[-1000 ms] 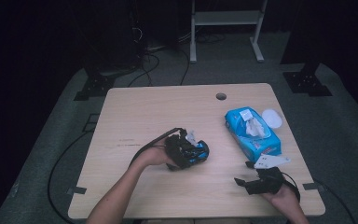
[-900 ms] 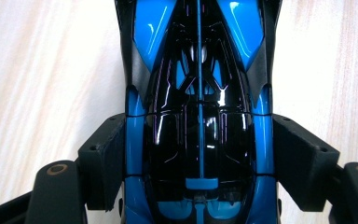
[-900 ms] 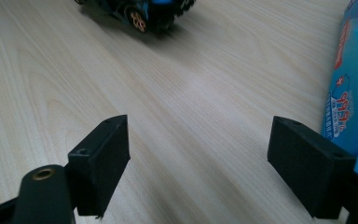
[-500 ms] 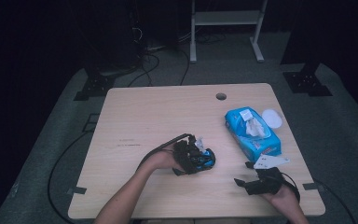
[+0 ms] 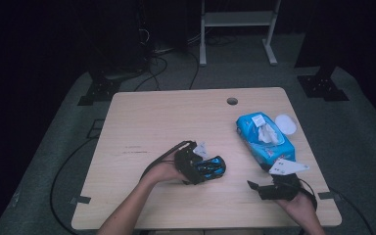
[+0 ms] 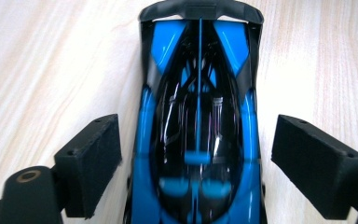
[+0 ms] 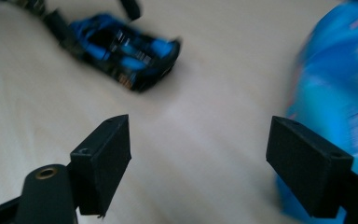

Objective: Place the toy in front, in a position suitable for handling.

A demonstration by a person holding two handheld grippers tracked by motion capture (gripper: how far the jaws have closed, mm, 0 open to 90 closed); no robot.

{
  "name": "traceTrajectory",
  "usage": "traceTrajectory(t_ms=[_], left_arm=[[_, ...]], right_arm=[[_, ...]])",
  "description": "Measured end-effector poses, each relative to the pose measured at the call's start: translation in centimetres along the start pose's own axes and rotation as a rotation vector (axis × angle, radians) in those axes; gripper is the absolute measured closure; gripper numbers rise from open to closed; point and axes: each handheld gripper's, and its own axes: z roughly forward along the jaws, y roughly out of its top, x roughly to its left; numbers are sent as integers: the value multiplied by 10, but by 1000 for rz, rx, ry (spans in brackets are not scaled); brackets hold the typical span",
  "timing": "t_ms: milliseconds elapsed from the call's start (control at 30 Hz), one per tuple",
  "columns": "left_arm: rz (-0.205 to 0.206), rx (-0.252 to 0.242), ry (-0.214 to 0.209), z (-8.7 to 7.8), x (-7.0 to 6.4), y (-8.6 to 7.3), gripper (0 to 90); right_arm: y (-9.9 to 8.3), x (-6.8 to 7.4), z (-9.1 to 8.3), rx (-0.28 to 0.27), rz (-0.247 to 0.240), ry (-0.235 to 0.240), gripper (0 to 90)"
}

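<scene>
On the near middle of the table (image 5: 166,122), my left gripper (image 6: 196,154) straddles the blue toy car (image 6: 199,116), and what a close view I get: roof and rear wing dead between my jaws. They stand wide, one pad on each flank, and there's a sliver of bare wood showing on both sides, so I'm around the car, not clamped on it. From above, the toy car (image 5: 209,168) sits flat on its wheels with my left gripper (image 5: 192,164) over its tail end. My reading: the approach is done, the squeeze is not. Closing and lifting, or rolling it somewhere, is all ahead of me.

Over on the other side, my right gripper (image 5: 264,188) rests near the table's front edge, jaws spread wide with nothing between them but wood. Along those jaws I see the car (image 7: 126,51) off in the distance, blurred, and the blue wipes pack (image 7: 335,93) looming just beside one pad.

That wipes pack (image 5: 264,137) lies toward the far right, a white sheet poking out and its round white lid (image 5: 286,123) flipped open. The surface is pale wood grain with a cable hole (image 5: 232,101). Beyond it: dark room, grey floor, cables, a white metal stand (image 5: 237,19).
</scene>
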Motion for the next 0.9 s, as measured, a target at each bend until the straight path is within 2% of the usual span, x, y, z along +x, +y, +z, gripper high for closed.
traceTrajectory(t_ms=[67, 133, 200, 333, 433, 467, 500, 567, 633, 667, 733, 767, 900], left_arm=[[-12, -29, 12, -6, -1, -8, 138], [-23, -75, 36, -14, -2, -18, 125], [-35, -103, 55, -19, -3, -26, 109], [-26, -158, 78, -29, -7, -44, 109], [-42, -201, 94, -31, -9, -55, 97], [-48, -213, 100, -31, -9, -57, 96], [-51, -218, 104, -31, -10, -60, 96], [-51, -213, 106, -30, -10, -63, 96], [-56, -194, 108, -29, -10, -64, 81], [-56, -191, 112, -29, -10, -65, 80], [-56, -196, 121, -28, -10, -67, 81], [-57, -199, 124, -28, -10, -67, 81], [-65, -203, 139, -26, -10, -68, 81]], right_arm=[[12, -4, -11, -51, -14, -59, 216], [24, -13, -21, -98, -8, -113, 221], [37, -29, -27, -104, 16, -181, 221], [54, -64, -18, -48, 38, -257, 221], [57, -85, -4, 14, 78, -264, 221], [55, -95, 6, 41, 108, -267, 226], [54, -99, 11, 51, 122, -265, 242], [50, -105, 22, 72, 130, -255, 313], [47, -109, 30, 83, 155, -257, 346], [46, -110, 33, 93, 164, -255, 424], [46, -109, 37, 116, 160, -293, 543], [46, -110, 37, 109, 167, -280, 624], [48, -108, 34, 90, 156, -289, 796]])
